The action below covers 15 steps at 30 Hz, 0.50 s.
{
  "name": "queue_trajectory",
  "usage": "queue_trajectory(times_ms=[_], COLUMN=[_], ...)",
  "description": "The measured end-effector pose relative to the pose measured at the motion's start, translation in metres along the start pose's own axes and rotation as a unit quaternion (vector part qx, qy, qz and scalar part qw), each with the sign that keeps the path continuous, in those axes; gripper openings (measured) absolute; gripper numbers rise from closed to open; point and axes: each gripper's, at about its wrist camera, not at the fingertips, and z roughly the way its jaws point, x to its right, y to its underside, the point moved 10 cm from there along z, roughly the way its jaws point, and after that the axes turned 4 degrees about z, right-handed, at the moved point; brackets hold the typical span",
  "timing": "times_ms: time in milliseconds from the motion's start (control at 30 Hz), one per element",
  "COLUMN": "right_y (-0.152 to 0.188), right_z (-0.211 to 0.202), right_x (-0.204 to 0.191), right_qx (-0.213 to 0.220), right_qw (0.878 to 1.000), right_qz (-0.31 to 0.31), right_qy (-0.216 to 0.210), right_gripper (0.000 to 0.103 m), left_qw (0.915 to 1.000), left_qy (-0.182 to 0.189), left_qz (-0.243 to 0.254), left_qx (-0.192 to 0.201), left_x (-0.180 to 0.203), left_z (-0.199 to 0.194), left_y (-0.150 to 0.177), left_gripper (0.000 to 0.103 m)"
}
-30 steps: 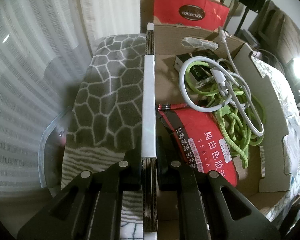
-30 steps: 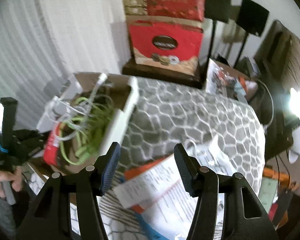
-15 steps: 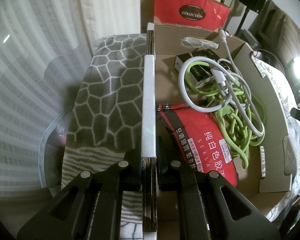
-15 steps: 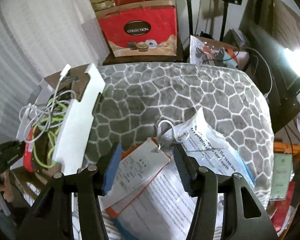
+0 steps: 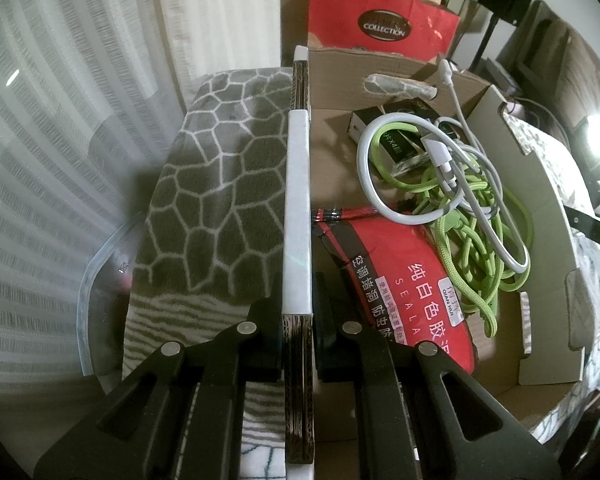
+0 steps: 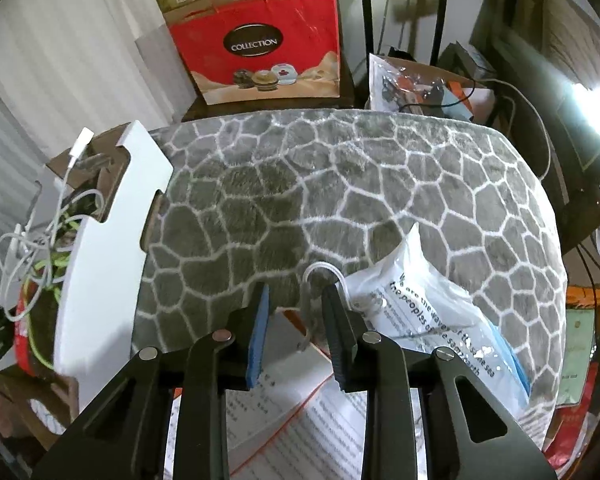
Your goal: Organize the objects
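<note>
The right gripper (image 6: 298, 330) has dropped low over the papers (image 6: 300, 412) since a second ago, and its jaws have just been closing; they stand narrower now but still apart, with a thin white cord (image 6: 323, 271) and the edge of a tag between them, no pad clearly pressing on either; the cord loops up just past the fingertips, smooth and round; the near-side pad is ridged blue rubber, the other black; beside it on the right lies a crinkly clear plastic bag (image 6: 420, 300) with dark print and a blue edge, resting on the fuzzy grey blanket (image 6: 340, 184) with its white honeycomb lines.

The left gripper (image 5: 298, 328) has not budged; its jaws are clamped tight on the wall of the box (image 5: 298, 200), a corrugated cardboard edge with a white outer face, running straight away from the fingers; the box sits on the same blanket; inside it, nearest, a glossy red packet (image 5: 412, 292) with white Chinese lettering; over that a tangle of braided green cable (image 5: 480, 240) and a smooth white cable (image 5: 368, 168); further in, a small dark carton (image 5: 392, 136); the contents lie just as they did earlier.

Beyond the blanket stands a red gift bag (image 6: 260, 44) marked COLLECTION.
</note>
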Motion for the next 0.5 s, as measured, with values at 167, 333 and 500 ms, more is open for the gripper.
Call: queue_trajectory(times_ms=[167, 333, 500], right_y=[-0.003, -0.010, -0.020], right_z=[0.002, -0.010, -0.032], right_x=[0.001, 0.002, -0.003], right_qx=[0.007, 0.031, 0.059], right_qw=[1.000, 0.999, 0.998], right_qz=[-0.009, -0.010, -0.004], right_qy=[0.011, 0.005, -0.016], right_gripper=[0.008, 0.004, 0.004], left_qw=[1.0000, 1.0000, 1.0000], left_qy=[-0.002, -0.002, -0.002], left_qz=[0.000, 0.000, 0.000], left_qx=[-0.001, -0.001, -0.001], left_x=[0.000, 0.000, 0.000], left_z=[0.000, 0.000, 0.000], left_y=[-0.001, -0.001, -0.001], left_gripper=[0.010, 0.010, 0.010])
